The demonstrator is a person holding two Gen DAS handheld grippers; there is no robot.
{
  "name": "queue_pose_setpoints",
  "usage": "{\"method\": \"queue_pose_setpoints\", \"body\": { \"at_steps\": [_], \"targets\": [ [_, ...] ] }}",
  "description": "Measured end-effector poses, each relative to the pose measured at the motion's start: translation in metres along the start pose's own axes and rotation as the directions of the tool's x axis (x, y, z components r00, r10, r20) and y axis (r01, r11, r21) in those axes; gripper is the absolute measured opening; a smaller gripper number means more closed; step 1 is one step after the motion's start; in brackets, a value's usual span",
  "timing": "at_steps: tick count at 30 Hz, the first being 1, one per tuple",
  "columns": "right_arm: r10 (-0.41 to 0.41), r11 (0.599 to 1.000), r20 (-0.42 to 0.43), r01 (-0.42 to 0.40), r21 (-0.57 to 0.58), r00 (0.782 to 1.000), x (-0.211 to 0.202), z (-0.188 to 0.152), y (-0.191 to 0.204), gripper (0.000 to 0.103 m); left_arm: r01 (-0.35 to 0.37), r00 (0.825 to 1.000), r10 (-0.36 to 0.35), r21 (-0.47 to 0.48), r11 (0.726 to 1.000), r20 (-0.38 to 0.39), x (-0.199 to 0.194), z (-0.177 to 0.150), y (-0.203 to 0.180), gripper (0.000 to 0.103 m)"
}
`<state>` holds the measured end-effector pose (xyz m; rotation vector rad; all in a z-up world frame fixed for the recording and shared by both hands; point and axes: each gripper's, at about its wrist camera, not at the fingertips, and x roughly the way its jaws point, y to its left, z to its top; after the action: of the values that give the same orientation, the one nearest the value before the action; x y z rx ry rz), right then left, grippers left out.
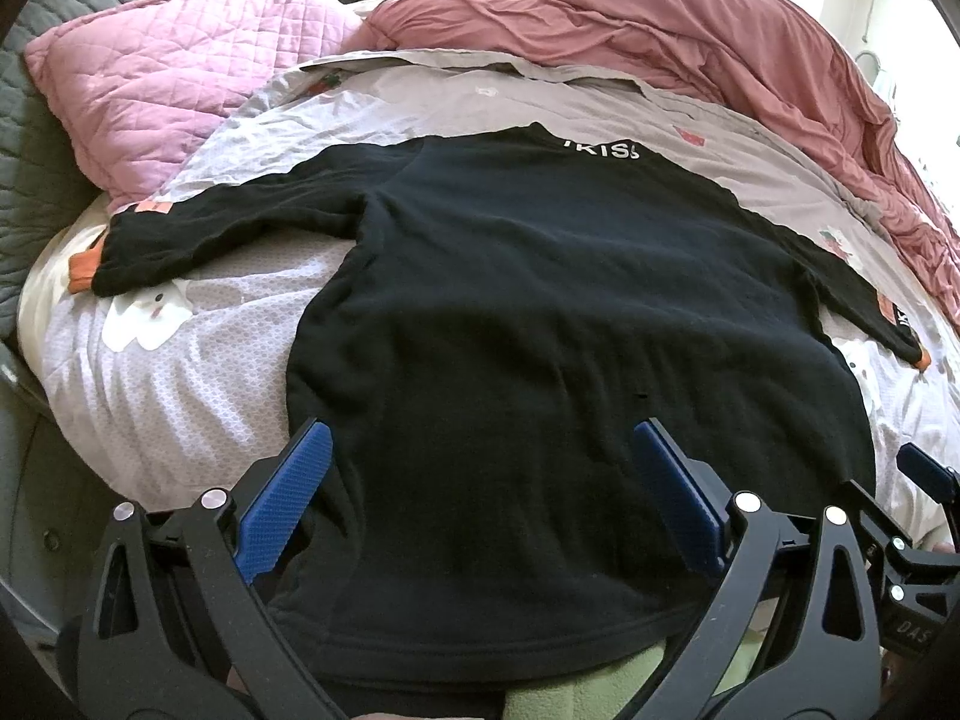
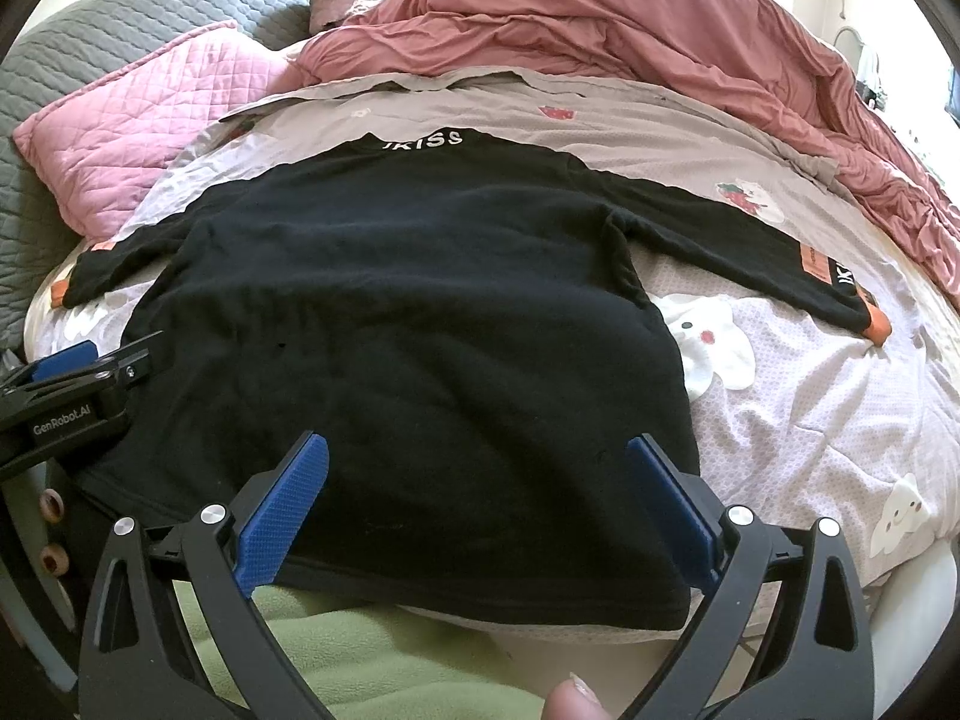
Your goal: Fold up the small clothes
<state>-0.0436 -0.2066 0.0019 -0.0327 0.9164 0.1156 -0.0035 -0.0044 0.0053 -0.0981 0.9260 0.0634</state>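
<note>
Bedding fills both views: one pale printed sheet (image 1: pixel 180 372) with a fine dotted weave and cartoon figures, one crumpled rose duvet (image 1: pixel 690 42) heaped along the far side, one quilted pink pillow (image 1: pixel 174 72) at the far left, and a grey quilted cover (image 2: pixel 90 30) behind it. One black sweatshirt (image 1: pixel 540 312), soft and fleecy, lies flat on the sheet with both sleeves spread outward; white lettering marks its collar and orange cuffs end each sleeve. Its hem hangs over the near bed edge above green fleece fabric (image 2: pixel 336 654), cut off by the frame. The left gripper (image 1: pixel 483 444) hovers wide open over the hem's left part, the right gripper (image 2: pixel 477 456) equally wide over the right part; neither clamps cloth. Four blue ribbed pads show. A fingertip (image 2: pixel 576 699) intrudes, blurred, at the bottom edge.
</note>
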Motion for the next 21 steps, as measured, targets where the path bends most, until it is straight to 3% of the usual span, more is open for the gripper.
{"method": "queue_pose_setpoints", "body": {
  "at_steps": [21],
  "targets": [
    [-0.002,1.000,0.010,0.002,0.001,1.000,-0.0006,0.0006,0.0006,0.099,-0.011,1.000,0.011,0.004,1.000,0.011,-0.0038,0.0010,-0.0024,0.094]
  ]
}}
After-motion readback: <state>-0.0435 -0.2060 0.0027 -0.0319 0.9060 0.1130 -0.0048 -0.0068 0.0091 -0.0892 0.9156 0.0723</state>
